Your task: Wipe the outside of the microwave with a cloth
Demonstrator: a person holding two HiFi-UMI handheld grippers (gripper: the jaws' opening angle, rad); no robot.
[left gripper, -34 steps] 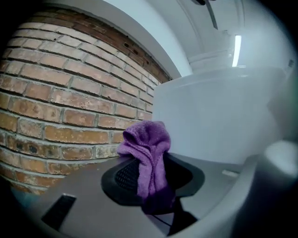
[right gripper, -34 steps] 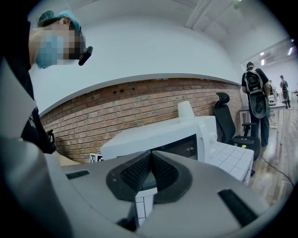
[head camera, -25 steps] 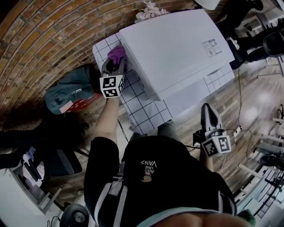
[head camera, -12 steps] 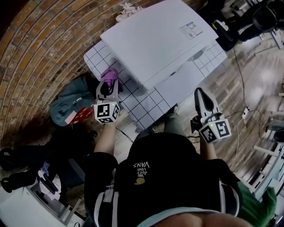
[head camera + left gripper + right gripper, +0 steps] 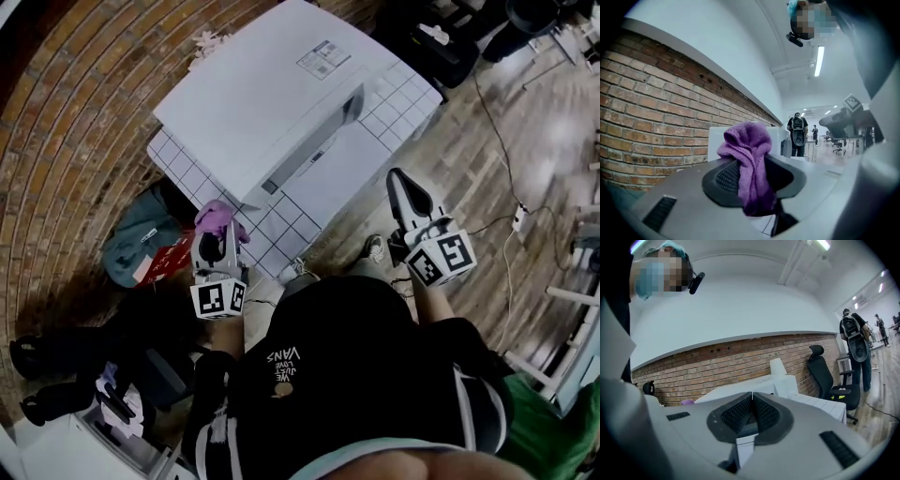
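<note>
**Purple cloth clamped in the left jaws, just off the microwave's corner**

Closest in, a black shirt (image 5: 347, 375) and 2 arms stretched out toward the microwave (image 5: 272, 89). Just short of the microwave's near-left corner, the left gripper (image 5: 214, 236), jaws closed tight on a bunched purple cloth (image 5: 218, 216). In the left gripper view, that cloth pinched between the 2 black pads, folds heaped above them, a tail hanging below, the microwave's white side right behind. Touching the microwave or a hair apart? Cannot tell from here.

Over by the microwave's front-right, past the table edge and above the wood floor (image 5: 487, 159), the right gripper (image 5: 401, 187). Jaws pressed flat together, nothing between them, tips aimed toward the microwave and well apart from it.

Under the microwave, a white table (image 5: 291, 225) with a grid of square tiles, bare strips of it in front and to either side. On the microwave's top, near its far-right corner, 1 small label (image 5: 323, 58), print too small to read.

Left of the microwave and down at floor level, a teal bag (image 5: 136, 234) against the brick wall (image 5: 66, 141).

Farther out past the microwave, in the right gripper view, 1 black office chair (image 5: 825, 376) by the bricks, then a person with a backpack (image 5: 855, 338) standing deeper in the room.
</note>
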